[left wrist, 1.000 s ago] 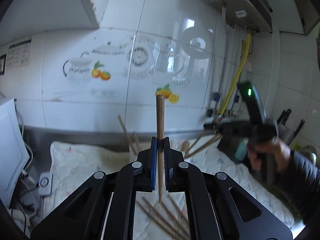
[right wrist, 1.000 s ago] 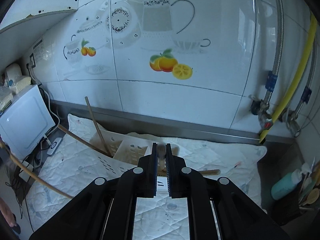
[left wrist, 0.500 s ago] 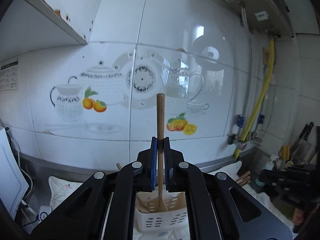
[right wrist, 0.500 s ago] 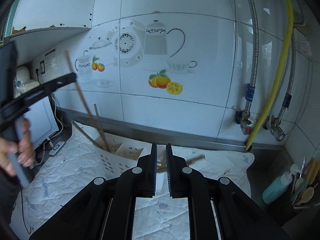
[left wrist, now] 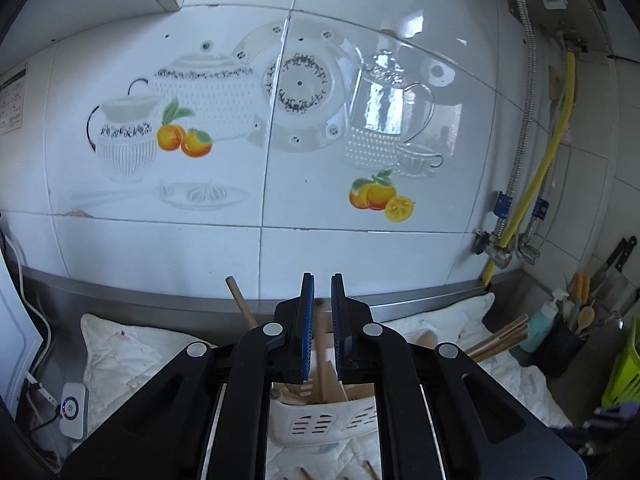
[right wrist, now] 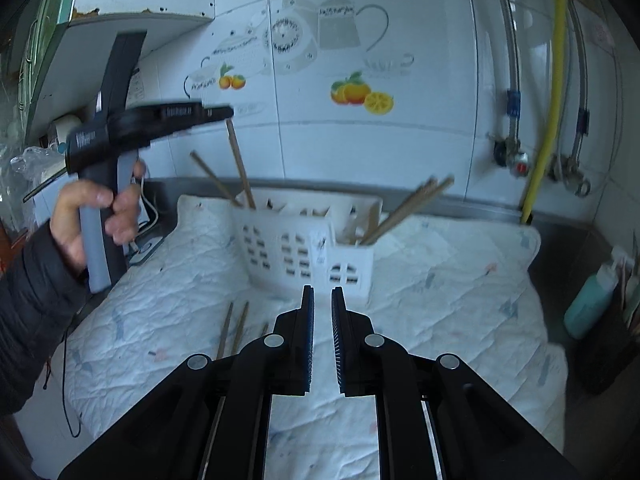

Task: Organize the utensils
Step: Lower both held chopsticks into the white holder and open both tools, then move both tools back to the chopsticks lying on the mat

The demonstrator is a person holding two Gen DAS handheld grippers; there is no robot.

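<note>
A white slotted utensil basket (right wrist: 304, 236) stands on a white quilted mat (right wrist: 440, 280) by the tiled wall; it also shows in the left wrist view (left wrist: 320, 420). Wooden chopsticks (right wrist: 240, 164) lean in its left part and more chopsticks (right wrist: 408, 208) lean out on the right. My left gripper (left wrist: 321, 308) hovers over the basket, slightly open; a chopstick (left wrist: 322, 356) stands loose between its fingers, down in the basket. It also shows in the right wrist view (right wrist: 160, 120), held by a hand. My right gripper (right wrist: 322, 312) is slightly open and empty above the mat. Loose chopsticks (right wrist: 234, 328) lie on the mat.
A white appliance (left wrist: 12, 320) and a small white device with cable (left wrist: 72, 410) are at the left. A teal bottle (right wrist: 592, 300) and a dark holder with spoons (left wrist: 568, 340) stand at the right. Yellow hose and metal pipes (right wrist: 556, 80) run down the wall.
My left gripper carried the chopstick over the basket, opened and let it drop in. My right gripper pulled back from the basket and now sits lower over the mat.
</note>
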